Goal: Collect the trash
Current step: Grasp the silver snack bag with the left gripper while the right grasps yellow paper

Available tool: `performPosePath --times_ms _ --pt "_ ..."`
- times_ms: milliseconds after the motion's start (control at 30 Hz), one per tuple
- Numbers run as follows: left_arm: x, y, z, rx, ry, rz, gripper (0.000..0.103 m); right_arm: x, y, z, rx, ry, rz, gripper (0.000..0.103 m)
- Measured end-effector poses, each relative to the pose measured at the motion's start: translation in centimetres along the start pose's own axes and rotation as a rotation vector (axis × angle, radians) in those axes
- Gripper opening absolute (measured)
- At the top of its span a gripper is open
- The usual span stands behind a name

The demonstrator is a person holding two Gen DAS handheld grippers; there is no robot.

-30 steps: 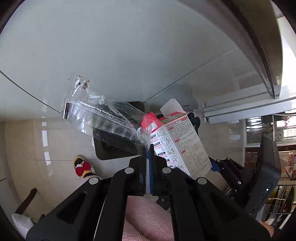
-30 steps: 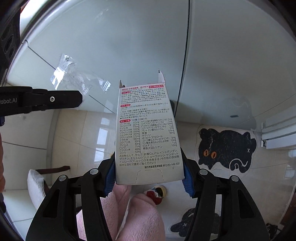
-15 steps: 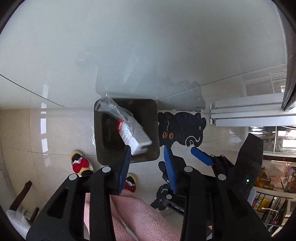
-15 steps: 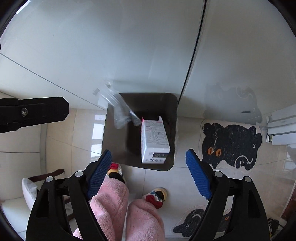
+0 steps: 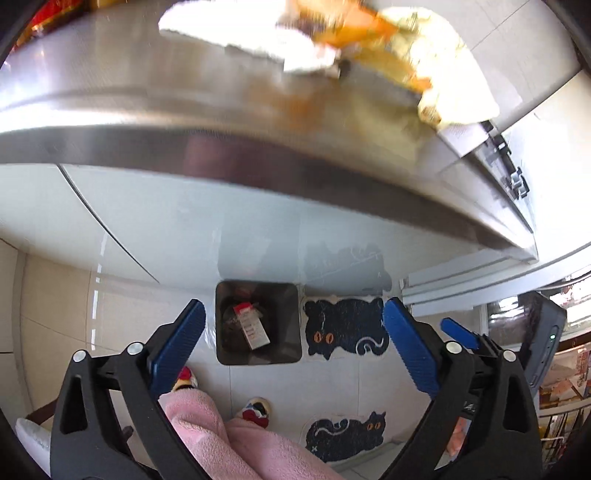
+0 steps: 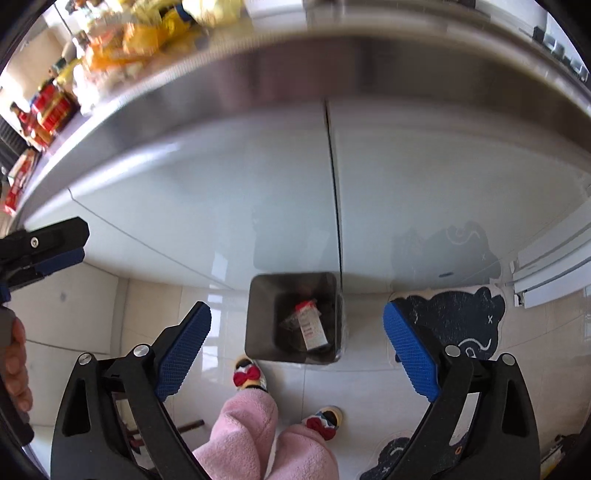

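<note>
Box in bin
L gripper [image 5: 293, 334] & R gripper [image 6: 297, 334] jaws wide apart, empty; box [image 6: 312, 328] (red top) lies inside bin [image 6: 260, 314].

**What the two views leave unclear**

The heap on the steel counter [image 5: 184, 92] is smeared by motion blur: orange wrappers [image 5: 369, 40] and white paper [image 5: 236, 29] run together, and the frame's top edge cuts them off. In the right wrist view, the packets and red jars [image 6: 51, 107] at the counter's far end are equally soft. Print on the box [image 6: 312, 328] inside the bin [image 6: 258, 325] is too small to read. The clear wrapper [image 5: 231, 317] beside it barely shows against the dark interior.
</note>
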State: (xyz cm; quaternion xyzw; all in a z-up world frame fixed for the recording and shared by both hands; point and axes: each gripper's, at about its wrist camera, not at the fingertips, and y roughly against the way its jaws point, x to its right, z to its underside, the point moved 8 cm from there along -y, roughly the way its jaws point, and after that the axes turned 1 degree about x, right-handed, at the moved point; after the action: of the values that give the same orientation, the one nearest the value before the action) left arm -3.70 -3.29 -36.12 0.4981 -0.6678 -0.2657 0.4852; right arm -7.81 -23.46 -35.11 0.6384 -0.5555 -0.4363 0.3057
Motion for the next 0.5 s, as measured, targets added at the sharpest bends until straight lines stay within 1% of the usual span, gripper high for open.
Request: performPosePath --times_ms 100,233,333,433,500 --pt "1.1 3.8 -2.5 0.099 -0.028 0.011 0.095 -0.2 4.2 -3.7 0.11 0.008 -0.014 0.1" --pt "1.6 7.3 -6.6 0.178 -0.041 0.014 0.095 -0.9 7.5 -8.7 0.224 0.027 -0.018 0.1" --pt "2.0 9.5 -9.9 0.231 -0.057 0.014 0.095 -1.3 8.3 -12.2 0.288 0.038 -0.009 0.1" --pt "2.9 10.7 -12.8 0.272 -0.104 0.008 0.095 -1.9 8.3 -15.2 0.341 0.051 -0.001 0.1" --pt "3.3 10.9 -14.7 0.29 -0.127 -0.002 0.095 -2.1 8.5 -17.1 0.373 0.066 0.019 0.097"
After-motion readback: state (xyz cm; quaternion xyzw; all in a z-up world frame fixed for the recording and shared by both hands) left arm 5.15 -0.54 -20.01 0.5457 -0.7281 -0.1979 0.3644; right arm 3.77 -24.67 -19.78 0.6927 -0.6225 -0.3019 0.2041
